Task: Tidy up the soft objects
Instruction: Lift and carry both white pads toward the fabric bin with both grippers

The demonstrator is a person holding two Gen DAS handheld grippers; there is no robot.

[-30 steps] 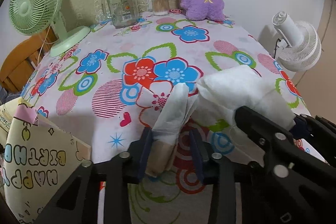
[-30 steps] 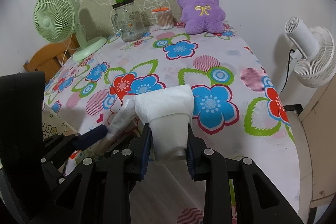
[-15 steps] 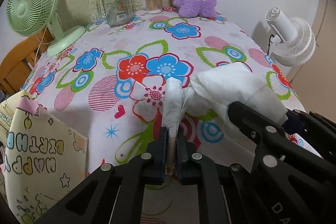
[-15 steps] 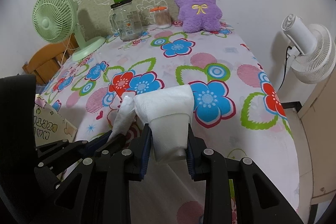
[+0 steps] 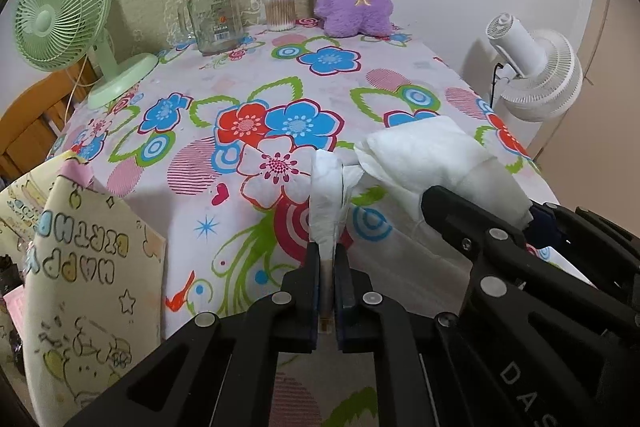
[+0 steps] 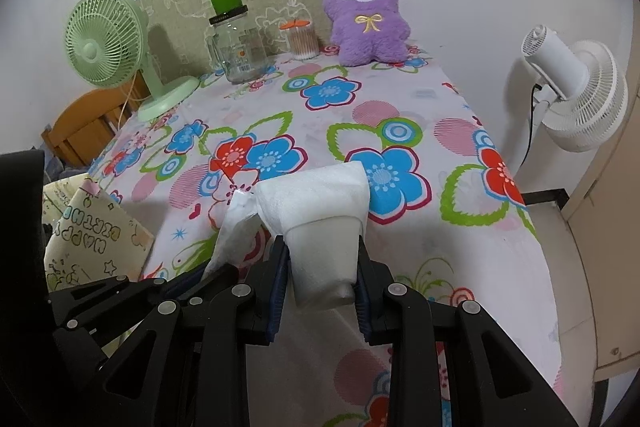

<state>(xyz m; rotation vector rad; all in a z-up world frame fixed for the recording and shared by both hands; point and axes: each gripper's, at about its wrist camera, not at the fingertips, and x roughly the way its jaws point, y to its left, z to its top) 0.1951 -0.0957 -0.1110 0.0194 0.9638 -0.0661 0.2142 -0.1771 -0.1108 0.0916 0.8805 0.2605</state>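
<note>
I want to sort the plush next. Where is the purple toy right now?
In both wrist views the purple toy sits upright at the table's far edge against the wall, just right of the cotton swab jar.

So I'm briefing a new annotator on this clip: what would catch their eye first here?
Probably the white tissue packet up front, clamped in the right tool, its loose end pinched by the left tool. Under it, the loud flowered tablecloth fills the view. At the far edge, a purple plush toy sits against the wall.
</note>
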